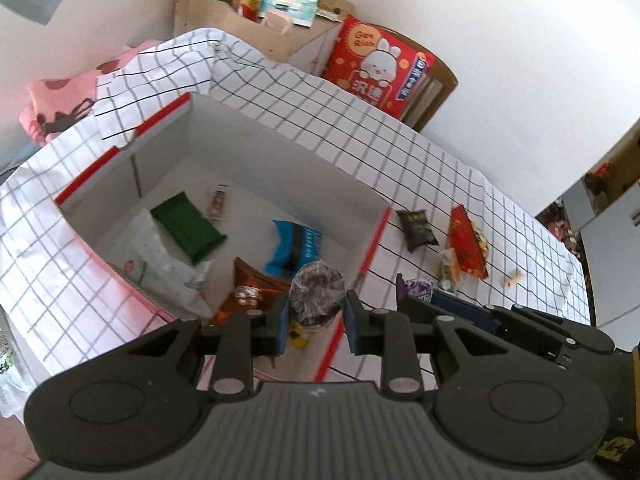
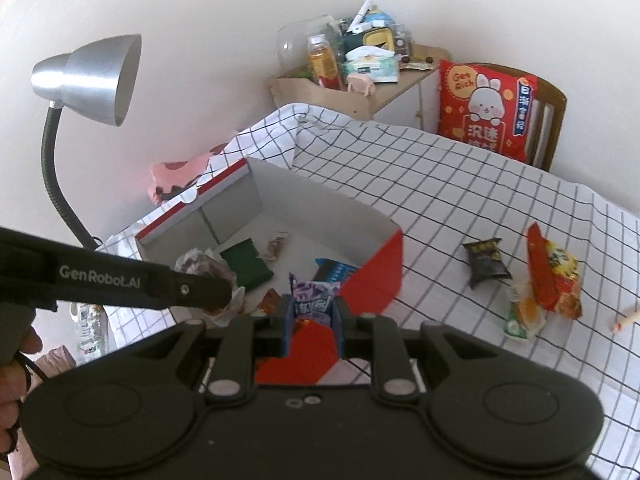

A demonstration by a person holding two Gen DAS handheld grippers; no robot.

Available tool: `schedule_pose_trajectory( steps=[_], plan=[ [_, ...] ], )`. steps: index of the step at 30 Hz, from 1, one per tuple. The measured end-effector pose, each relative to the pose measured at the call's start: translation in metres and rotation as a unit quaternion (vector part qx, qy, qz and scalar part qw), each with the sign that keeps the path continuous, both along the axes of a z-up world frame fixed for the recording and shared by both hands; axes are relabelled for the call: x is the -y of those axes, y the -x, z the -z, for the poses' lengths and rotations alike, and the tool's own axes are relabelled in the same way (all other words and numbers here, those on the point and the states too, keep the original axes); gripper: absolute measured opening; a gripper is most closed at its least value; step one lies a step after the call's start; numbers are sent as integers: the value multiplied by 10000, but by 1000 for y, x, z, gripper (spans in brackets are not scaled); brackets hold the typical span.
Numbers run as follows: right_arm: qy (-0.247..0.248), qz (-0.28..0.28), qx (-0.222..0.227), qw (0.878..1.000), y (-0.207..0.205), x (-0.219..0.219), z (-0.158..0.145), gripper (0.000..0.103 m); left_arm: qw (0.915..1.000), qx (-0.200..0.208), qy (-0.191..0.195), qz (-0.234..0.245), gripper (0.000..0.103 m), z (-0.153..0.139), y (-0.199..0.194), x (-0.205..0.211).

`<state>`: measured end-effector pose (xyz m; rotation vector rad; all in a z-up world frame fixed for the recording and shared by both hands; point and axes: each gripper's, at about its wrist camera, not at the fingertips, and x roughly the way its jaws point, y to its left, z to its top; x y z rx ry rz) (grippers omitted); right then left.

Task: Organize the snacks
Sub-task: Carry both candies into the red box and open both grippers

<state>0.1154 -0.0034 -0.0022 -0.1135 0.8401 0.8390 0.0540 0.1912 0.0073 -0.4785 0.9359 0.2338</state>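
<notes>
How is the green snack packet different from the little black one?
The green packet lies inside the white box, while the black packet lies outside it on the checked cloth. The green packet looks flat and plain; the black packet looks puffier and has yellow print. Both are sealed and held by neither tool.

My left claw [image 1: 316, 322]: matte black body, ribbed grey panel at the centre, two round black caps at the sides, silver pivot pins on the linkage arms, blue pads [image 1: 282, 330] on the fingers. My right claw [image 2: 313, 320]: same black shell, smooth top with two small screws, silver pins, blue pads [image 2: 287, 322]. Seen from the right wrist, the left claw's side carries white "GenRobot.AI" lettering and one small screw.
</notes>
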Motion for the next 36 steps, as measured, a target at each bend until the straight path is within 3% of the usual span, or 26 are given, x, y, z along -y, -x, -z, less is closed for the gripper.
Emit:
schedule_pose_trajectory(
  steps=[10, 20, 30, 36],
  plan=[
    [216, -152, -67, 9996, -8, -48, 15, 18, 9995, -45, -109, -290, 26, 9, -2, -44],
    [581, -290, -106, 9978, -21, -83, 40, 19, 9980, -303, -126, -538, 26, 36, -16, -77],
    [859, -332, -226, 9955, -30, -99, 67, 20, 9962, -597, -66, -637, 27, 69, -32, -91],
    [902, -285, -335, 9949, -35, -100, 75, 27, 9965, -578, -151, -581, 27, 72, -37, -90]
  ],
)
